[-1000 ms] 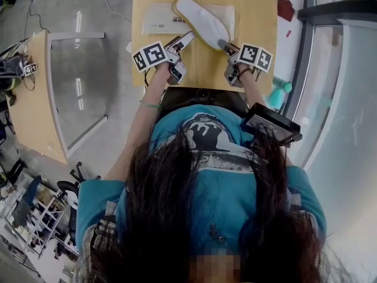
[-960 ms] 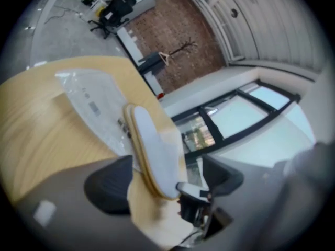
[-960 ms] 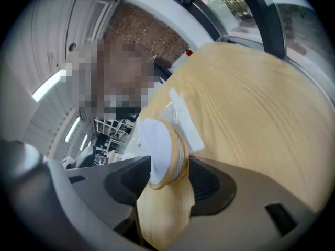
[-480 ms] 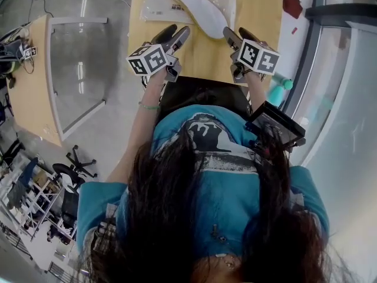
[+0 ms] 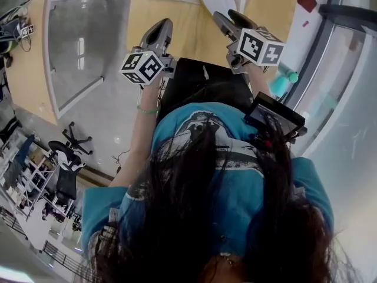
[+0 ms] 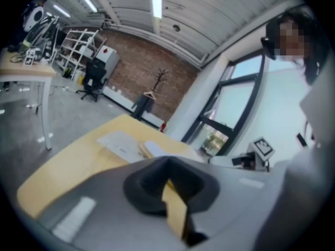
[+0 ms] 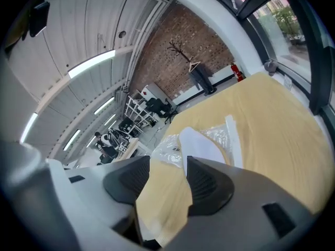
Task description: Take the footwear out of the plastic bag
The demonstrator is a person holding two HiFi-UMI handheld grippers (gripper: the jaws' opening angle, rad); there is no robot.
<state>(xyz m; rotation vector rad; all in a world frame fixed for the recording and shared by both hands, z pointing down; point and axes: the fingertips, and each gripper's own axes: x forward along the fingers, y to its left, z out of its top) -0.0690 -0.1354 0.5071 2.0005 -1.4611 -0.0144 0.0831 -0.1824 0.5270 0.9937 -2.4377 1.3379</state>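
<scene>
White footwear (image 7: 201, 144) lies on the plastic bag (image 7: 168, 146) at the table's (image 5: 185, 28) far end, well apart from both grippers. Left gripper (image 5: 161, 29) fingers shut, empty; right gripper (image 5: 231, 20) fingers wide, empty. Best bet: pin bag, pull footwear's near end.

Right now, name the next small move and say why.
Probably ease the right tool forward to the slipper: its jaws stand open and empty, and the slipper lies ahead on the bag. The left tool is shut, empty.
</scene>
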